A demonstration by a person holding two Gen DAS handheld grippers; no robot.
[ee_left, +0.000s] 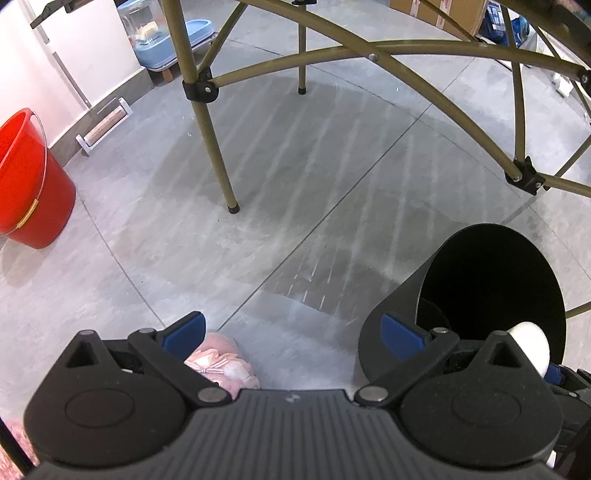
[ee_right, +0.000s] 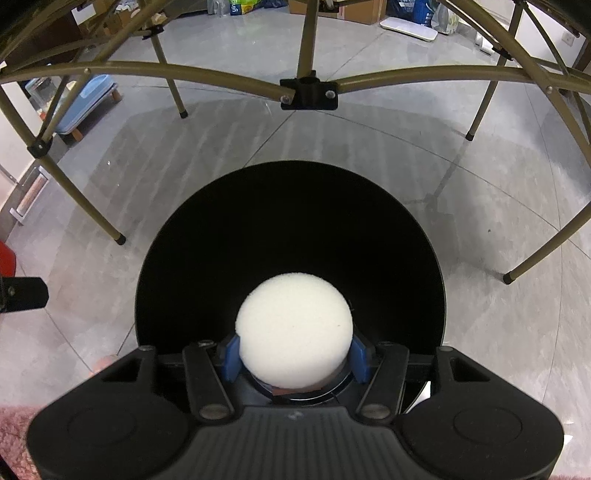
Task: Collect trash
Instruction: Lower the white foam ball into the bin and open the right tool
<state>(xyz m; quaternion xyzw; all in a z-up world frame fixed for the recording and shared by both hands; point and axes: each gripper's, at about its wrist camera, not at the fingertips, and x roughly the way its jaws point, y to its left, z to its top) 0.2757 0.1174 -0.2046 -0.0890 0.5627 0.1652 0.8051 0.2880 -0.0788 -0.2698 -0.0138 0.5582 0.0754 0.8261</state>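
Note:
A black round trash bin (ee_right: pixel 291 229) stands on the grey floor below me; it also shows at the lower right of the left wrist view (ee_left: pixel 491 284). My right gripper (ee_right: pixel 294 356) is shut on a white round foam puff (ee_right: pixel 293 325) and holds it over the bin's open mouth. The puff (ee_left: pixel 530 343) shows at the bin's near rim in the left wrist view. My left gripper (ee_left: pixel 291 332) is open and empty, left of the bin, above the floor. A pink slipper (ee_left: pixel 221 363) lies under its left finger.
A folding table's olive metal legs (ee_left: pixel 218 155) and cross braces (ee_right: pixel 308 90) stand just beyond the bin. A red bucket (ee_left: pixel 29 177) stands at the left by the wall. A blue plastic tub (ee_left: pixel 162 40) and cardboard boxes (ee_left: pixel 443 13) sit farther back.

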